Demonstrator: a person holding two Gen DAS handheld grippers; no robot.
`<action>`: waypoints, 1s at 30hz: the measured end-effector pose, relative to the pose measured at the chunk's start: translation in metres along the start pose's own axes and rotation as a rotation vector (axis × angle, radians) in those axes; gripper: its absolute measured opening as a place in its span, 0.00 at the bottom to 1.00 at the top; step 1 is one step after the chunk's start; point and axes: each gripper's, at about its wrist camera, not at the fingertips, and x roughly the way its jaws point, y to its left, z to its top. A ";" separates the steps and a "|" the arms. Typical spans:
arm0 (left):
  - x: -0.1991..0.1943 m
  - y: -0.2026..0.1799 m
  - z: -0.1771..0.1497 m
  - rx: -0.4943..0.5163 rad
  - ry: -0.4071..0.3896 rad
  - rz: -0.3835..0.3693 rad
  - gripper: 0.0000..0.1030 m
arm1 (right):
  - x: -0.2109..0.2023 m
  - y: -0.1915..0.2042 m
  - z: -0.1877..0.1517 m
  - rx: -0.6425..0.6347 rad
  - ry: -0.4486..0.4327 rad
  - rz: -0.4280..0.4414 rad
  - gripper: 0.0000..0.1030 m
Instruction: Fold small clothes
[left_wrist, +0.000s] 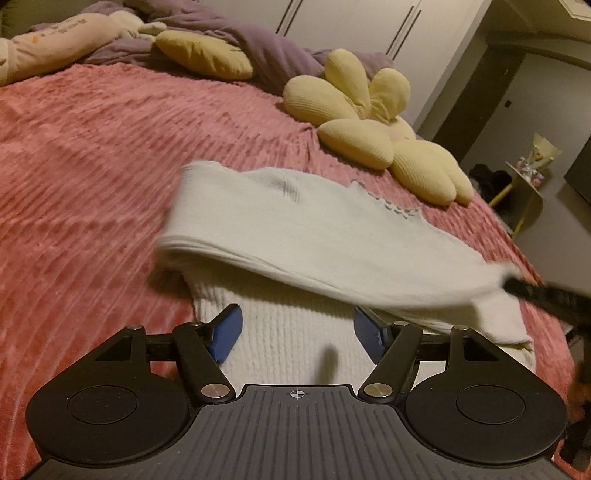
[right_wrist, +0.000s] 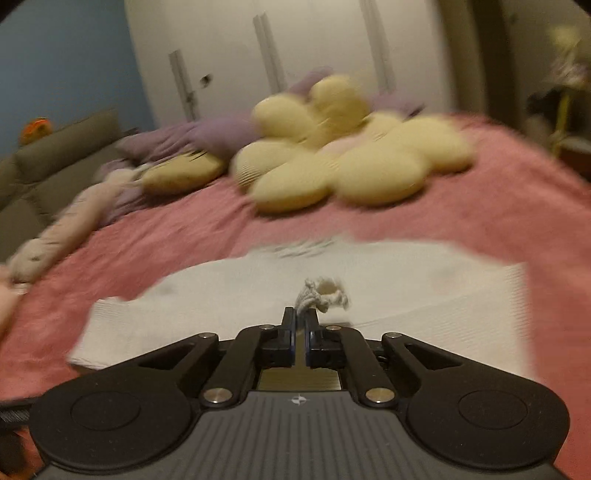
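White knit garment (left_wrist: 295, 229) on one pink bed (left_wrist: 92, 166), left hand-held gripper (left_wrist: 297, 332) apart, right hand-held gripper (right_wrist: 302, 314) clamped on its frayed edge, one yellow flower cushion (right_wrist: 343, 155).

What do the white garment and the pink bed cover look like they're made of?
White garment: looks like soft knit, probably cotton or wool blend; vertical ribbing shows on its lower layer, matte. Pink bed cover: appears to be plush, fleece-like fabric with raised ridges in rows; exact fibre unclear.
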 end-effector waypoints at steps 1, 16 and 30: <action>0.001 -0.001 0.000 0.000 -0.002 0.002 0.71 | -0.004 -0.010 -0.003 -0.002 0.008 -0.038 0.04; 0.006 -0.006 0.009 0.030 0.001 0.080 0.70 | 0.031 -0.060 -0.013 0.287 0.148 0.050 0.05; 0.012 0.000 0.018 0.004 0.003 0.129 0.70 | -0.006 -0.067 -0.004 0.064 -0.013 -0.153 0.05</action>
